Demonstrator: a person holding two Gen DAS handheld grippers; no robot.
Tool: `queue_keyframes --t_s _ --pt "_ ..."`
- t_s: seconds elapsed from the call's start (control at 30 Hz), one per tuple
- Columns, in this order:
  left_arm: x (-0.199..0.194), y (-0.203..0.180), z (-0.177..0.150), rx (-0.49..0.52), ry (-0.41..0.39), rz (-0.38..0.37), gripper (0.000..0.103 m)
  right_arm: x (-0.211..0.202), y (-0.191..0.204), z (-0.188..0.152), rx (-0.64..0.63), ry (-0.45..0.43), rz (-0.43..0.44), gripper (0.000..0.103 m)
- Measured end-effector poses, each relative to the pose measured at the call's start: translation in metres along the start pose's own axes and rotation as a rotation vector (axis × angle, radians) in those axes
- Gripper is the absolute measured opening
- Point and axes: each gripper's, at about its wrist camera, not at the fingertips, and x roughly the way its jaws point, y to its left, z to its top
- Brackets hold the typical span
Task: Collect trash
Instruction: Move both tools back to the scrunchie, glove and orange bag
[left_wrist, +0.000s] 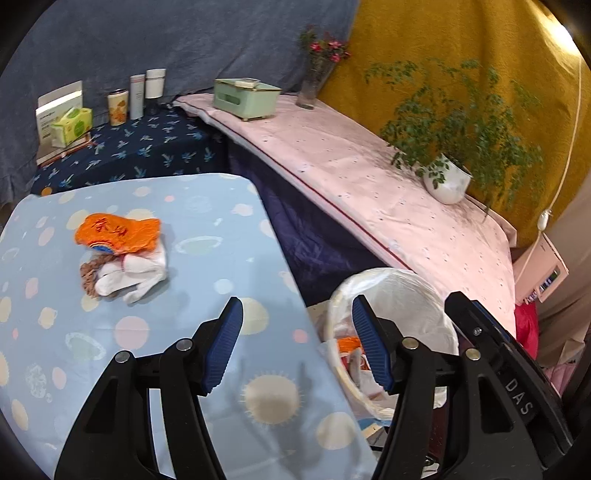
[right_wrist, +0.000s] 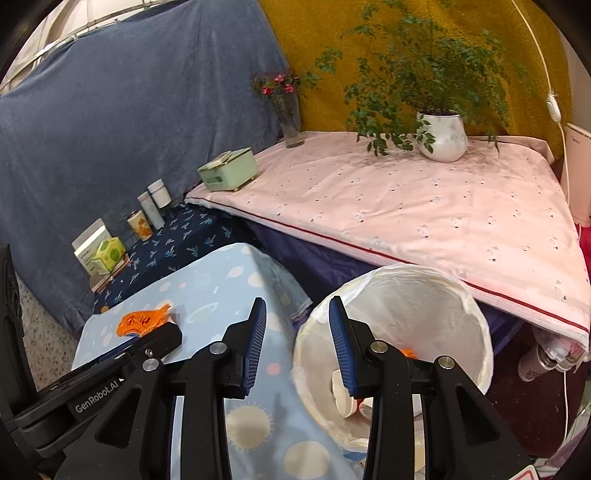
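**Both claws empty, one trash pile left on the table**

Nearest the lens, the left gripper (left_wrist: 297, 345) hangs over the blue dotted tablecloth (left_wrist: 207, 221), jaws apart and holding nothing. Far left on that cloth lies the remaining trash: an orange wrapper (left_wrist: 118, 234) on crumpled white tissue (left_wrist: 135, 278). At right, the right gripper (right_wrist: 297, 347) stands part open and empty beside the lined bin (right_wrist: 476, 317), which already holds scraps. This looks like the gap between drops; next, reach left and close on the pile.

Open bin (right_wrist: 476, 317) mouth, nothing above
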Motion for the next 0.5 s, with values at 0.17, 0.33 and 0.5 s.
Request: queue_keyframes --t_s 0.17,0.33,0.5 --pt "-0.002 0.033 -0.002 -0.036 -0.003 0.058 0.058 0.011 0.026 -0.008 -0.035 0.027 0.027 0.037" --pt "-0.003 0.073 -0.003 -0.089 -0.002 0.106 0.058 0.024 0.059 -0.018 -0.081 0.060 0.058 0.040" --pt "-0.004 0.113 -0.006 -0.131 0.005 0.166 0.058 0.037 0.084 -0.028 -0.114 0.090 0.082 0.040"
